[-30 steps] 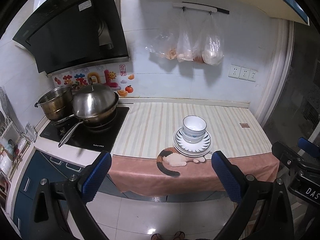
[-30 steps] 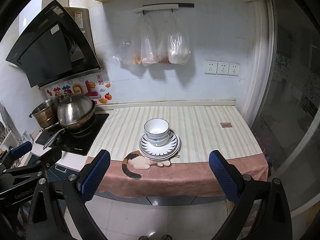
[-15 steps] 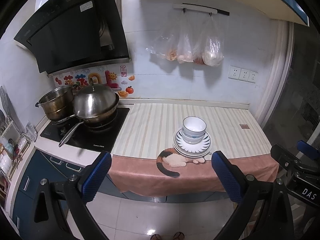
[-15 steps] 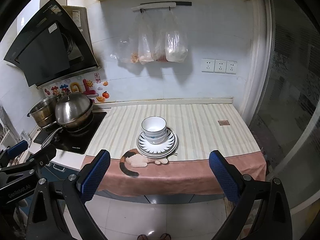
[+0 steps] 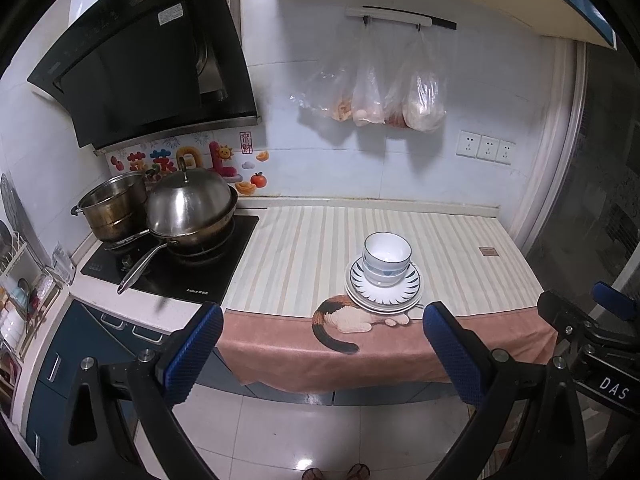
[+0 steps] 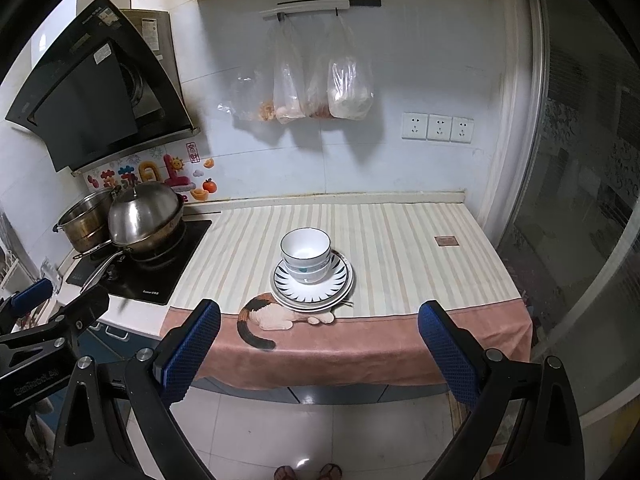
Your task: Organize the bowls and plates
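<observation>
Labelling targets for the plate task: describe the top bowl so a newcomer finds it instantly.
Start at the striped countertop right of the stove; near its front edge sits a stack of plates. On the plates are nested bowls, and the top bowl is white with a thin dark rim, the highest piece in the pile.

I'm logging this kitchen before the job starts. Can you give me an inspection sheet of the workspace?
Surface: striped cloth covers the counter.
Job's things: bowls nested on stacked plates near the front edge.
Clutter: small brown tag on the cloth.
Grippers: left gripper and right gripper open, empty, short of the counter.
Cables: nothing seen.
Surroundings: lidded pan, pot, hanging bags, sockets.
</observation>
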Demonstrator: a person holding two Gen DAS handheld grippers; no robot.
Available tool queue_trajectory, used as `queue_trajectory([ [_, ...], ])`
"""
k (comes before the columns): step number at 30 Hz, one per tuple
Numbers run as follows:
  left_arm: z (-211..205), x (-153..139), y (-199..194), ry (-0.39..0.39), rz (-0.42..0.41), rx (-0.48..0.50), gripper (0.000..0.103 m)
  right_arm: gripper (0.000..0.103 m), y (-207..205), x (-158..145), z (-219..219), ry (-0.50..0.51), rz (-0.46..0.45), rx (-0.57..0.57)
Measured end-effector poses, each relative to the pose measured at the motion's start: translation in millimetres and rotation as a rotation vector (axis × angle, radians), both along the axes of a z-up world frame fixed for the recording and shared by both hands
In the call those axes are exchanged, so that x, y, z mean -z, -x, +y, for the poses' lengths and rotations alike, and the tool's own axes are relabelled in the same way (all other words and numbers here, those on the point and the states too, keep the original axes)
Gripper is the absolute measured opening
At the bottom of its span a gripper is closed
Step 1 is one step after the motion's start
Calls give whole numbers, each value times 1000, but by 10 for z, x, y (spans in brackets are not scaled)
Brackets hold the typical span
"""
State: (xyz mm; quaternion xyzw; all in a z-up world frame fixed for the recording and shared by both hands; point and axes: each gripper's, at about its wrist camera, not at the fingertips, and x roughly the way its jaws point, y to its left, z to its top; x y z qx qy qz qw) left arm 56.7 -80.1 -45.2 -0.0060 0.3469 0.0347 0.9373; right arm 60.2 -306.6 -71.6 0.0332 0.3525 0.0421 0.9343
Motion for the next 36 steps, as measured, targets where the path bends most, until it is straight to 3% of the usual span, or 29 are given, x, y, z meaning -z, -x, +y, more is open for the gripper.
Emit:
queue_trajectory([
  [36, -17, -35, 99, -1, -19, -8, 103, 101, 143, -72, 15, -2, -23, 12],
])
